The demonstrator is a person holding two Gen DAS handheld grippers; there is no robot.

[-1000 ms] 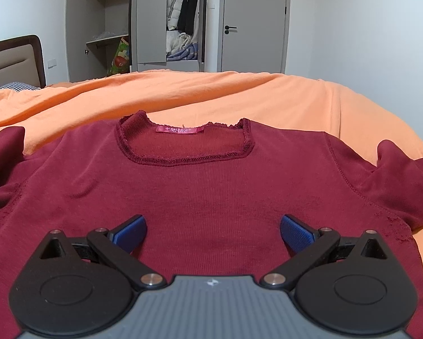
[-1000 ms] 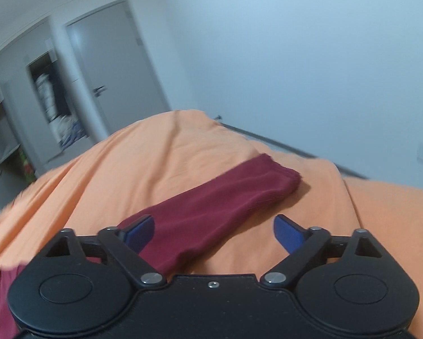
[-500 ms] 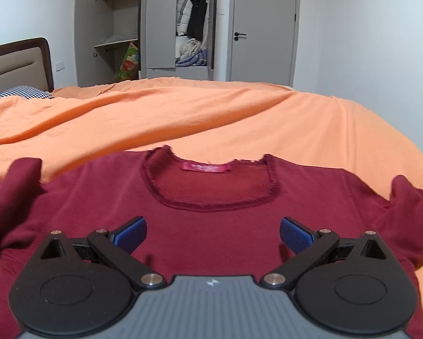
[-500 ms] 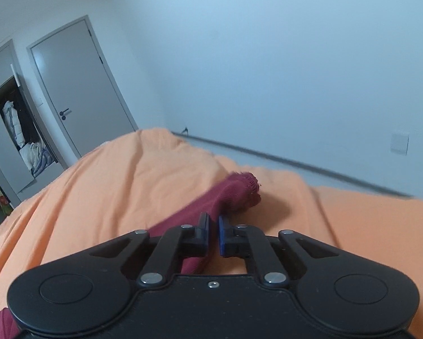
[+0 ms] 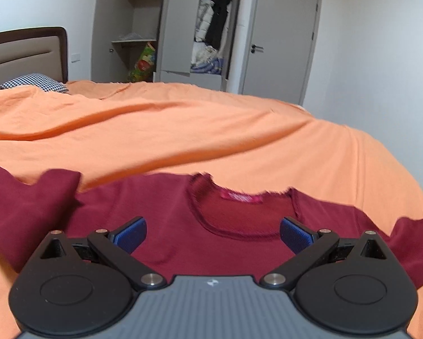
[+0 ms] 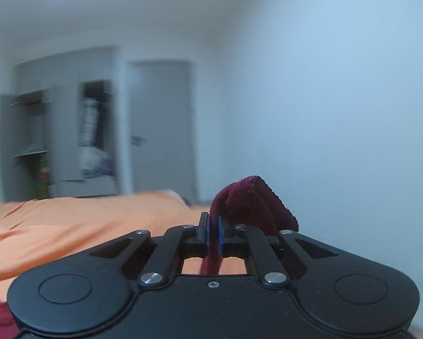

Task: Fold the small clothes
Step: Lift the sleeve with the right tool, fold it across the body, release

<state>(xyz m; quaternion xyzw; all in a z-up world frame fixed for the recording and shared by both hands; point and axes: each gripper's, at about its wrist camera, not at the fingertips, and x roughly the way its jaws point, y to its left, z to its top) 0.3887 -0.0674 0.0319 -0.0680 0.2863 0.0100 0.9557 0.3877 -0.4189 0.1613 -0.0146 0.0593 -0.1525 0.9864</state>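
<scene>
An open wardrobe (image 5: 166,28) at the far left holds hanging coats and folded cloth. The dark red sweater (image 5: 211,240) lies flat on the orange bed (image 5: 183,130). The left tongs (image 5: 211,233) gape wide above it. The right tongs (image 6: 213,236) pinch its sleeve cuff (image 6: 253,200); this view is blurred.

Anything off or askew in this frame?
Nothing damaged. The maroon sweater lies front-up on the orange bedspread, but its sleeve cuff is bunched up, pinched in the right gripper. The left gripper is open and empty. The wardrobe doors stand open.
</scene>
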